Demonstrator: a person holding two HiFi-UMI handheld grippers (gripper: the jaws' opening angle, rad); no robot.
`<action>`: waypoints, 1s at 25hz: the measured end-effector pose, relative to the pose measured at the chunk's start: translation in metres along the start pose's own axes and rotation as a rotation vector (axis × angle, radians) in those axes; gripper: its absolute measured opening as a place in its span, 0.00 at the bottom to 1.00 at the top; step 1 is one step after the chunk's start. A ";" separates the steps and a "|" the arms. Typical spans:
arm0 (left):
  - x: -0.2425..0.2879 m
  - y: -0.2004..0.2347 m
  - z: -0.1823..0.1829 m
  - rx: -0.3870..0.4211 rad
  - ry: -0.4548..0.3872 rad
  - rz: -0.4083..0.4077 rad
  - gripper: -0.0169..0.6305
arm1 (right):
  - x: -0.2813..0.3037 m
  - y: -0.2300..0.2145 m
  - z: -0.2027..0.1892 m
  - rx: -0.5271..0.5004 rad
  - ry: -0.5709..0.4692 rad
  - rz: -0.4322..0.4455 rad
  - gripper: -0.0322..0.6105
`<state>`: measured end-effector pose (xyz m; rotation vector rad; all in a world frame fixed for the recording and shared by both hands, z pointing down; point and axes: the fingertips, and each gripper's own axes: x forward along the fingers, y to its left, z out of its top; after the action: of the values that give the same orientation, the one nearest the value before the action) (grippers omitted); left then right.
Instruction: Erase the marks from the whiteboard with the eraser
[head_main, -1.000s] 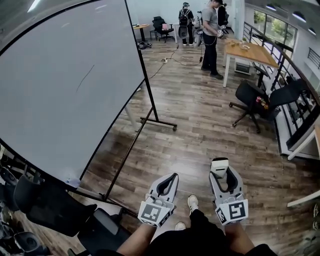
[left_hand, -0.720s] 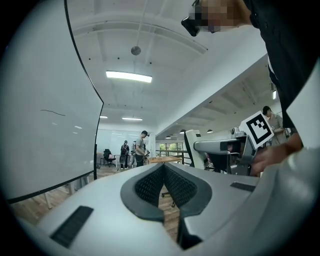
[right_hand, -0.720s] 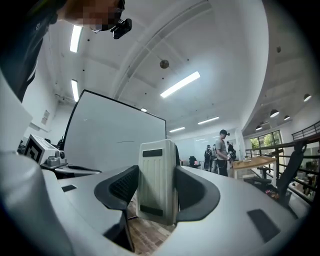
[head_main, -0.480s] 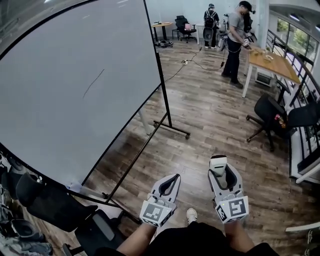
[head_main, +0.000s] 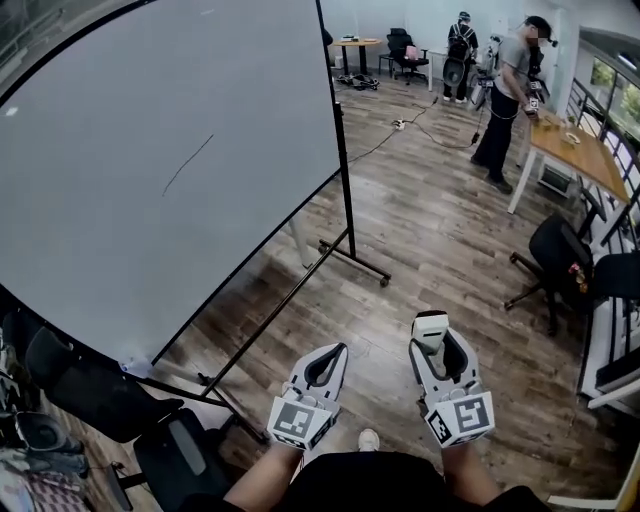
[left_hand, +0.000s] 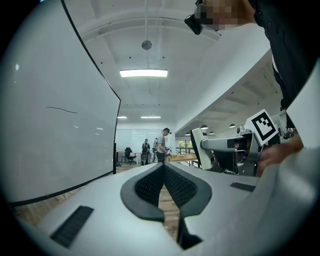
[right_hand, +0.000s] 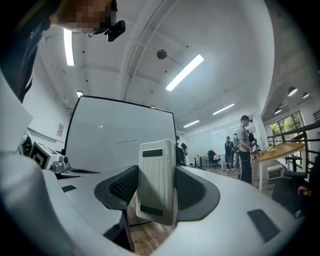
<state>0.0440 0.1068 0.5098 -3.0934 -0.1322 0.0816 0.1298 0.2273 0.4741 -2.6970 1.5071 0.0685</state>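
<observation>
A large whiteboard (head_main: 150, 170) on a black wheeled stand fills the left of the head view, with one thin dark mark (head_main: 187, 165) near its middle. The same mark (left_hand: 61, 109) shows faintly in the left gripper view and again, as a short line (right_hand: 126, 142), in the right gripper view. My right gripper (head_main: 432, 335) is low in front of me, shut on a white eraser (head_main: 431, 329) that stands upright between the jaws (right_hand: 156, 181). Beside it, my left gripper (head_main: 329, 357) is shut with nothing in it. Both are well short of the board.
The board's stand legs (head_main: 355, 265) stretch across the wood floor ahead. Black office chairs (head_main: 90, 400) crowd the lower left. Another chair (head_main: 560, 255) and a wooden table (head_main: 585, 155) stand at the right, with several people (head_main: 510, 90) at the far end.
The view has shifted so the whiteboard sits further right and nearer. Both grippers stay low in front of me, and the right one still holds the eraser.
</observation>
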 end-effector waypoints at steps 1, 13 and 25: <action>0.003 0.004 -0.001 0.006 -0.003 0.014 0.06 | 0.007 -0.002 0.000 -0.007 -0.001 0.017 0.44; 0.009 0.098 -0.022 -0.037 0.054 0.260 0.06 | 0.098 0.002 -0.021 -0.003 0.026 0.132 0.44; 0.012 0.228 -0.017 -0.051 0.032 0.395 0.06 | 0.247 0.059 -0.016 -0.027 0.013 0.274 0.44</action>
<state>0.0755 -0.1195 0.5157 -3.1198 0.4863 0.0414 0.2088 -0.0145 0.4728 -2.4947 1.8821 0.0825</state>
